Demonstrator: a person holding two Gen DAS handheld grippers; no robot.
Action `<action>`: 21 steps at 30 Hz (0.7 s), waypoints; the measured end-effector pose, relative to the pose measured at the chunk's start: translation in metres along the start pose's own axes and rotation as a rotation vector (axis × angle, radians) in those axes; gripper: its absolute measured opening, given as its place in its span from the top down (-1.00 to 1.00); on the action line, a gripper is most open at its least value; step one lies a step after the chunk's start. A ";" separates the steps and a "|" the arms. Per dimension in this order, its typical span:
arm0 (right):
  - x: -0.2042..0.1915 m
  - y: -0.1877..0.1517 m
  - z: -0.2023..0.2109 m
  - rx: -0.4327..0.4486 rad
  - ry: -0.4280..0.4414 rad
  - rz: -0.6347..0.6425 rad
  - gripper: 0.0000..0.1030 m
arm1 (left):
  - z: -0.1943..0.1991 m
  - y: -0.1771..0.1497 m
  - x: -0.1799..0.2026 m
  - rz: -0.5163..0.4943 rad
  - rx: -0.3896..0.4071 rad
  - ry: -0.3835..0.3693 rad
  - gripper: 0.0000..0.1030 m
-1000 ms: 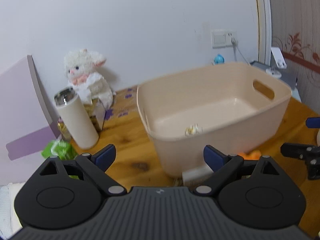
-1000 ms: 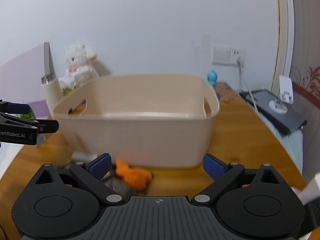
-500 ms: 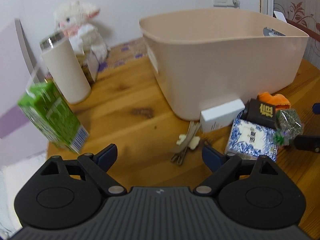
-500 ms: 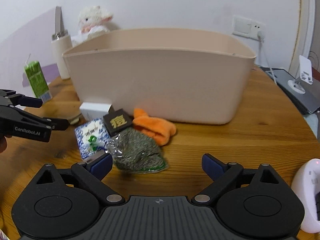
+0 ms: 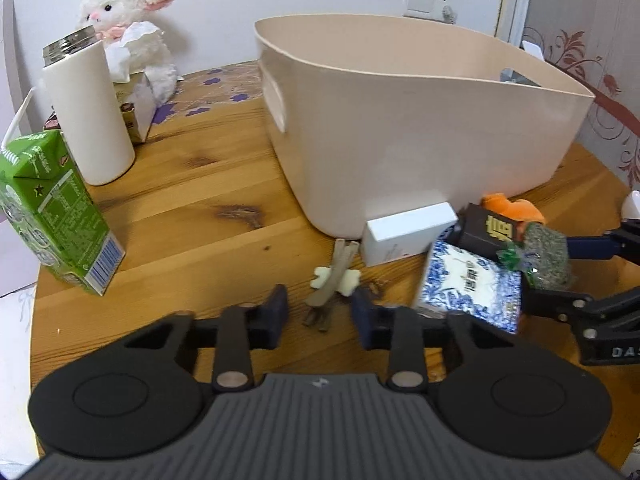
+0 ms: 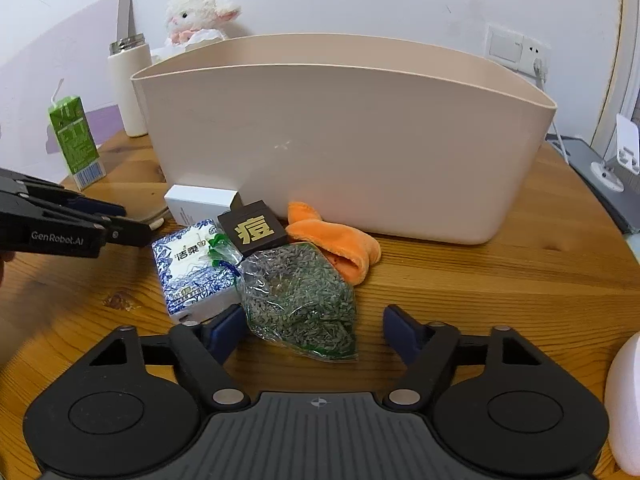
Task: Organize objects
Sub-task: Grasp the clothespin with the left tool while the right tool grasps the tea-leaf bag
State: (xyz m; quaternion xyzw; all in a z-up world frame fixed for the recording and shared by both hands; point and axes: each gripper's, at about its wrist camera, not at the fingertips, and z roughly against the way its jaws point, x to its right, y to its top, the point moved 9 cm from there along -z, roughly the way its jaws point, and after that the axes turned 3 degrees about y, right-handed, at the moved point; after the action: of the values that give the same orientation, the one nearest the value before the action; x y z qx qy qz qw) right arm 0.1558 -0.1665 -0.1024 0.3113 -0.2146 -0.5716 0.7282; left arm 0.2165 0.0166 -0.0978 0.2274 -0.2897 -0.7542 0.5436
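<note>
Wooden round table [image 5: 192, 200], white wall behind. Big beige plastic bin [image 6: 344, 136] sits mid-table, long axis running left-right in the right wrist view, handle slot on its end wall.

Clutter lies against the bin's near wall: white box [image 5: 408, 232] flat, touching the bin; blue-and-white tissue pack [image 6: 192, 272] with its long axis running near-far; dark brown box with a gold character [image 6: 258, 232] resting on the tissue pack's far corner; clear bag of green dried leaves [image 6: 300, 300] lying near-far, tied neck pointing far-left; orange cloth [image 6: 336, 244] crumpled beside the bin, bag overlapping it. Hair clip [image 5: 334, 276] lies left of the white box, long axis near-far, tilted right.

Left gripper [image 5: 320, 310] low over the table, jaws partly spread, straddling the clip's near end, not pinching. Right gripper [image 6: 316, 328] spread wide, near end of the leaf bag between its fingertips, contact unclear.

Far left: green milk carton [image 5: 52, 212] upright with straw, white thermos [image 5: 88, 108] upright, plush lamb [image 5: 128, 32] against the wall.
</note>
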 end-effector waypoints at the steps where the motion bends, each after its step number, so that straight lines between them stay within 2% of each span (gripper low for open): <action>1: -0.001 0.000 0.001 0.001 -0.002 0.006 -0.28 | 0.001 -0.001 0.002 -0.007 0.004 -0.008 0.71; 3: -0.004 -0.001 0.003 0.001 0.008 0.012 -0.06 | 0.003 -0.003 0.007 -0.021 0.007 -0.021 0.74; 4: -0.005 -0.001 0.004 -0.003 0.009 0.016 -0.04 | 0.004 -0.003 0.009 -0.028 0.008 -0.022 0.74; 8: -0.006 -0.001 0.009 0.004 0.001 0.025 -0.01 | 0.011 -0.005 0.010 -0.020 0.022 -0.015 0.74; 15: 0.009 0.007 0.037 0.079 -0.006 -0.046 0.00 | 0.045 -0.001 0.014 -0.013 0.088 -0.008 0.74; 21: 0.019 0.023 0.069 0.155 -0.023 -0.054 0.00 | 0.073 0.008 0.017 -0.001 0.133 -0.033 0.74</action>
State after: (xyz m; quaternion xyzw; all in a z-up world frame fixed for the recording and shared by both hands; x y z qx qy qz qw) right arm 0.1307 -0.1958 -0.0379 0.3660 -0.2580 -0.5762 0.6837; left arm 0.1685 0.0127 -0.0397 0.2508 -0.3477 -0.7373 0.5221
